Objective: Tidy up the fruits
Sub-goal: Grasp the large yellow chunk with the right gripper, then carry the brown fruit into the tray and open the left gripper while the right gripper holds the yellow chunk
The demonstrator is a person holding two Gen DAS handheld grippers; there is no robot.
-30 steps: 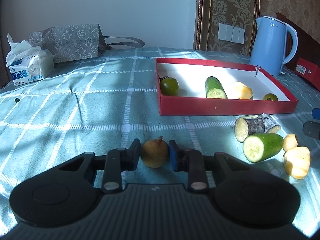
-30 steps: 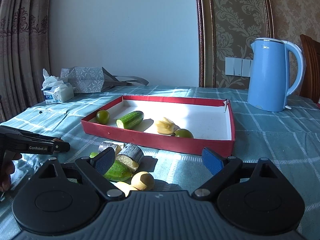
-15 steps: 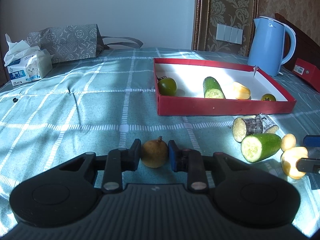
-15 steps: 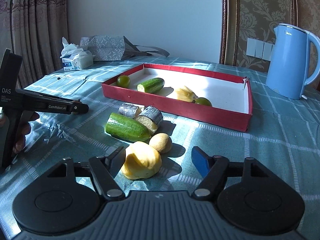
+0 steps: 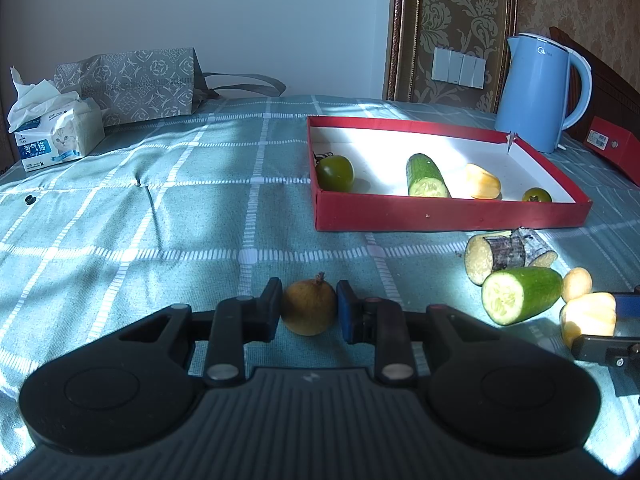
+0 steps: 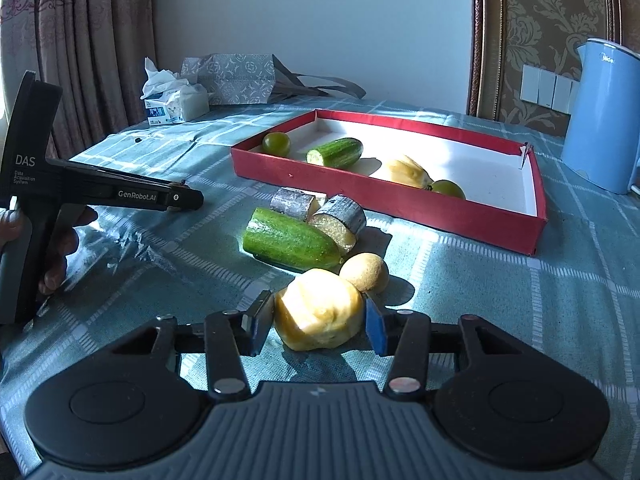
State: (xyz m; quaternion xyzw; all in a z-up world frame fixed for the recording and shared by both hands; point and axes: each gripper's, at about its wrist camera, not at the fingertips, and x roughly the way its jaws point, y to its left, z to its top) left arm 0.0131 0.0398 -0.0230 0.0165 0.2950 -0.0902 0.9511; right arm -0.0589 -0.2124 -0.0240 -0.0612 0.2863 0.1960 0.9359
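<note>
My left gripper (image 5: 309,307) is shut on a small brown round fruit (image 5: 308,309) that rests on the tablecloth. My right gripper (image 6: 319,320) is closed around a yellow fruit piece (image 6: 318,315) on the cloth, with its pads at both sides. That piece also shows in the left wrist view (image 5: 588,318). Beside it lie a cucumber half (image 6: 290,239), a small yellow ball fruit (image 6: 364,272) and two silver-skinned cut pieces (image 6: 338,216). The red tray (image 5: 448,214) holds two green tomatoes (image 5: 334,173), a cucumber piece (image 5: 426,176) and a yellow piece (image 5: 482,182).
A blue kettle (image 5: 538,92) stands behind the tray at the right. A tissue pack (image 5: 56,136) and a patterned paper bag (image 5: 132,84) sit at the far left. A red box (image 5: 612,148) lies at the right edge. The left gripper's body shows in the right wrist view (image 6: 100,192).
My right gripper has moved forward and left to the yellow fruit piece and narrowed around it. My left gripper has stayed shut on the brown fruit.
</note>
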